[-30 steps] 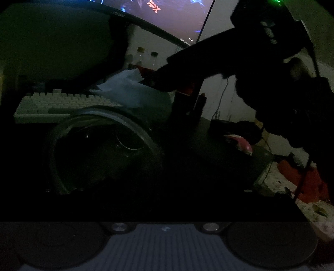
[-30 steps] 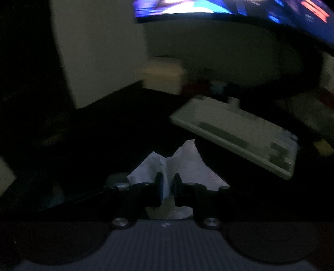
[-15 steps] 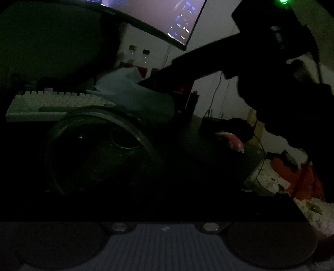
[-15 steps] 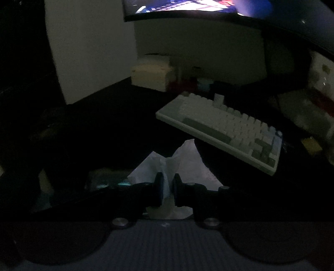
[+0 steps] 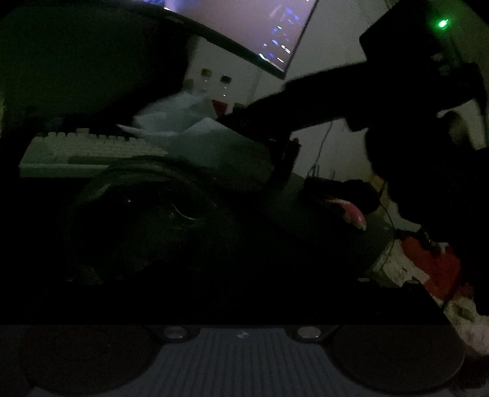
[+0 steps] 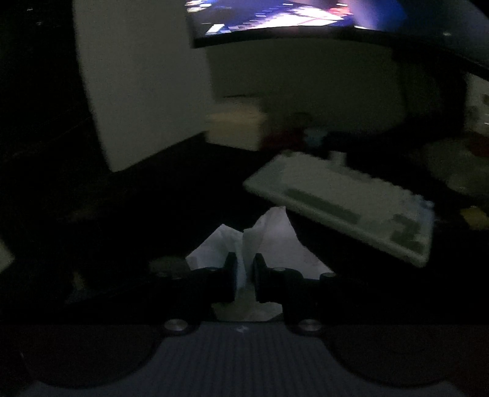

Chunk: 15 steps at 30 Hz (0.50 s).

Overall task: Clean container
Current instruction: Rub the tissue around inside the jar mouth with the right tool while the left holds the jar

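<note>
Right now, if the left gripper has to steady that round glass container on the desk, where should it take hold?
Probably the near rim of the container, approached from the left gripper's side. The round mouth tilts toward that camera, and its far edge is crowded by the tissue shut in the right gripper. It is too dark to judge the wall below the rim.

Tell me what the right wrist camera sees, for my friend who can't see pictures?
The right gripper pinches a crumpled white tissue between its fingers in a dark room. Behind it lie a pale keyboard and a glowing monitor.
</note>
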Available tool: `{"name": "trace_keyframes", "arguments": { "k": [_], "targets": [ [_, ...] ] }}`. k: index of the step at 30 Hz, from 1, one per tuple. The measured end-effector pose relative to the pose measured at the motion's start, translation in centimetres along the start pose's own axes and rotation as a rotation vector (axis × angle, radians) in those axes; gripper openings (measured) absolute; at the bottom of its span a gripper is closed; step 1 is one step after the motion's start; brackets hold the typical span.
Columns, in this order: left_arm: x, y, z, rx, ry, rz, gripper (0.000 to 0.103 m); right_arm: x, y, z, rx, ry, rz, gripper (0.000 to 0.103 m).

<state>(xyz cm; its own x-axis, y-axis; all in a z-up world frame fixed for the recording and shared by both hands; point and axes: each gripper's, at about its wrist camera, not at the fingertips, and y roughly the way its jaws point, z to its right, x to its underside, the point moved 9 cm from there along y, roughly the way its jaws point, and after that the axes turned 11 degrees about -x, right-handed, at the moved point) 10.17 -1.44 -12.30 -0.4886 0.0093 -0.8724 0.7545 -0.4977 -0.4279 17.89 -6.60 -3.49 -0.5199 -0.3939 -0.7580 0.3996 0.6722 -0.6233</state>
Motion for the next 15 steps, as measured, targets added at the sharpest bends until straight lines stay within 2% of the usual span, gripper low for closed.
{"name": "trace_keyframes", "arguments": {
  "k": [3,8,10,15],
  "targets": [
    [-0.1,0.1,-0.3,-0.017,-0.005,0.005,0.103,0.0,0.2,0.7,0.026,0.035,0.026,0.015],
    [-0.2,0.2,-0.8,-0.044,0.0,0.008,0.103,0.4,-0.2,-3.4,-0.106,-0.051,0.027,0.015],
    [-0.3,0.2,-0.9,-0.055,0.002,0.009,0.103,0.5,-0.2,-4.0,-0.12,-0.07,0.019,0.015],
    [-0.3,0.3,-1.2,-0.074,0.01,0.013,0.103,0.1,0.1,-2.1,-0.05,-0.027,0.028,0.015]
  ]
}}
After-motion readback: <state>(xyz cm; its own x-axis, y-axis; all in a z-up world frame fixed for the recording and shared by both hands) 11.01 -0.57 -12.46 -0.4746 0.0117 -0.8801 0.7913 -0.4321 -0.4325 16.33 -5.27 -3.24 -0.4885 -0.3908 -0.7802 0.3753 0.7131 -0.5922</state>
